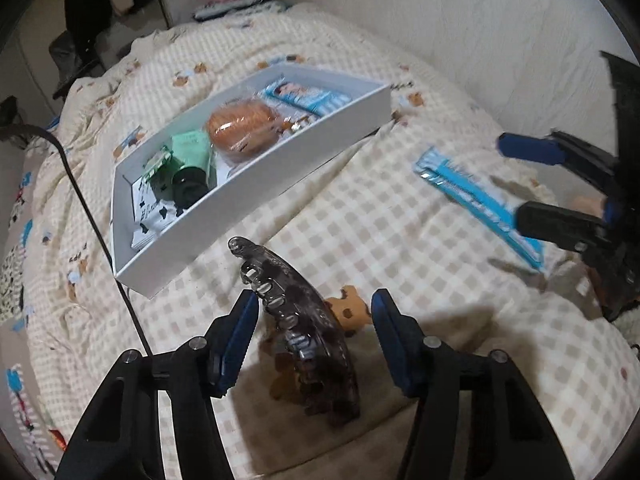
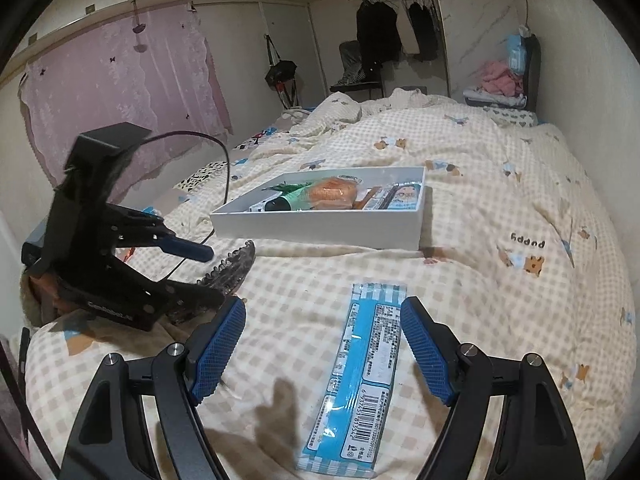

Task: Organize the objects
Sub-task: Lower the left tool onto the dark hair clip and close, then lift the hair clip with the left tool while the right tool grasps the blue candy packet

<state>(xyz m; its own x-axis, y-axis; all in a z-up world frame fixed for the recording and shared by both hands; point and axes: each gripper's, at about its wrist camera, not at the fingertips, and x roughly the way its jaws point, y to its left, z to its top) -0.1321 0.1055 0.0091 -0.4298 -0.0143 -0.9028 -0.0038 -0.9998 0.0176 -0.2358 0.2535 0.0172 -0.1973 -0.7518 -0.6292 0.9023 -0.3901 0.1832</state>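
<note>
A big bed (image 2: 460,216) fills the room, and it has a cream checked blanket with little bears and puppies on it. A pink curtain (image 2: 120,92) hangs on the far wall, and dark clothes (image 2: 380,28) hang on a rail in the corner. One white box (image 1: 280,184) sits on the blanket. Inside it you can see one round orange bun in clear wrap (image 1: 240,128), one green tube with a black cap (image 1: 192,160), a blue and white snack pack (image 1: 304,96) and a flat white pack with black marks (image 1: 148,208). Near the box lies one dark see-through hair clip (image 1: 304,320). It is long and curved, with a row of teeth along one side. The left gripper (image 1: 314,340) points down at it, and its blue fingers (image 1: 238,344) stand one on each side of the clip. A gap shows between the clip and the fingers, so they are not pressing on it. One long blue and white snack bar (image 2: 364,364) lies flat on the blanket, well apart from the box. It has small print and a bar code on its wrapper. The right gripper (image 2: 324,344) hangs over it with its blue fingers (image 2: 428,348) wide apart, one on each side of the bar and not touching it. A black cable (image 1: 100,220) runs across the blanket beside the box.
</note>
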